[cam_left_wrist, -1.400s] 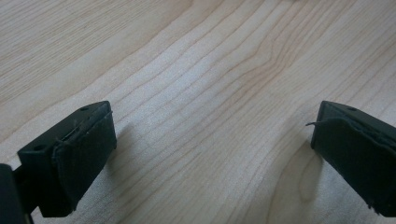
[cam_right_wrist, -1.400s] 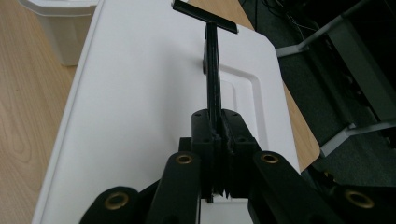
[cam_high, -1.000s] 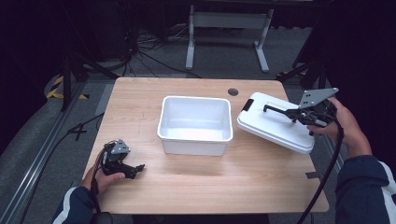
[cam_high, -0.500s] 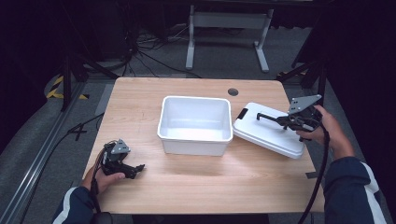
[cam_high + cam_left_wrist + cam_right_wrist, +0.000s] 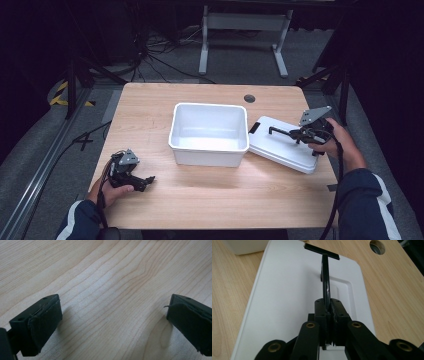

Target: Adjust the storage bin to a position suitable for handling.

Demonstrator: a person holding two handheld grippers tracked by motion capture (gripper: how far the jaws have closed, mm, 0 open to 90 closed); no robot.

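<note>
My right gripper (image 5: 328, 315) is clamped on the lid's thin black handle (image 5: 325, 277); lid (image 5: 285, 145) sits on the table right of the white bin (image 5: 210, 132). Left gripper (image 5: 110, 322) is wide open, idle. Thin handle could twist out imo, dropping the lid.

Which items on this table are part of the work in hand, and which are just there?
In use:
- white lid, beside the bin
- lid's black handle, clamped by the right gripper
- white bin, open

Idle:
- left gripper, fingers apart on bare table
- cable hole in the tabletop
- metal stand behind the table
</note>
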